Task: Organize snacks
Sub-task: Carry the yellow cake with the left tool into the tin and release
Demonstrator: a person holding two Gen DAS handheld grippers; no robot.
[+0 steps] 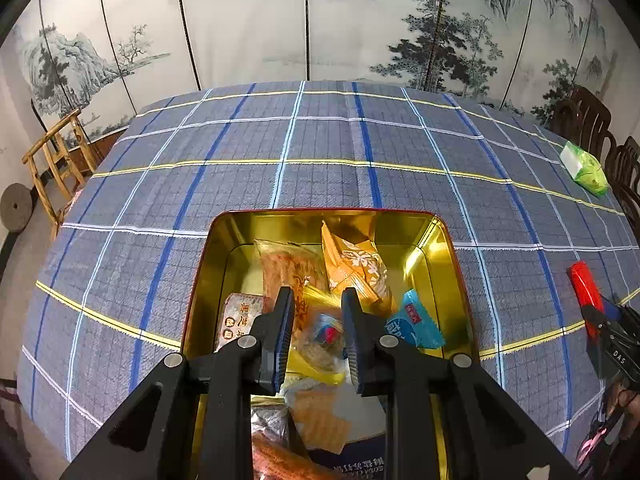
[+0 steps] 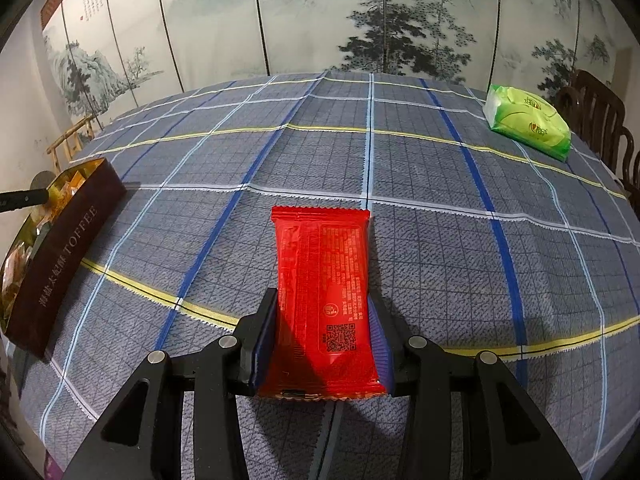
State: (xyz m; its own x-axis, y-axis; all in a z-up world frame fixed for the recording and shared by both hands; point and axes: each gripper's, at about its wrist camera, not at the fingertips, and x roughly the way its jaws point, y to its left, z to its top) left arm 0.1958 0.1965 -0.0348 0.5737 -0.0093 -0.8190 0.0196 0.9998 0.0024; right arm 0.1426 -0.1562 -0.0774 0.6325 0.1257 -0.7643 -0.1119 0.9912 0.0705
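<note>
Snacks in crinkly foil and clear wrappers (image 1: 352, 268) are lying heaped inside the gold-lined rectangular tin (image 1: 224, 240) with its dark red TOFFEE wall, sitting near the table's front edge. Above the heap the left gripper (image 1: 316, 320) is hovering closed, and whether anything sits between its ribbed pads I cannot tell. Well apart, the right gripper (image 2: 324, 320) is clamping a glossy red oblong snack packet (image 2: 322, 264) — broad bare blue plaid tablecloth (image 2: 440, 240) is stretching to a soft green tissue pack (image 2: 528, 124) at the far edge.
</note>
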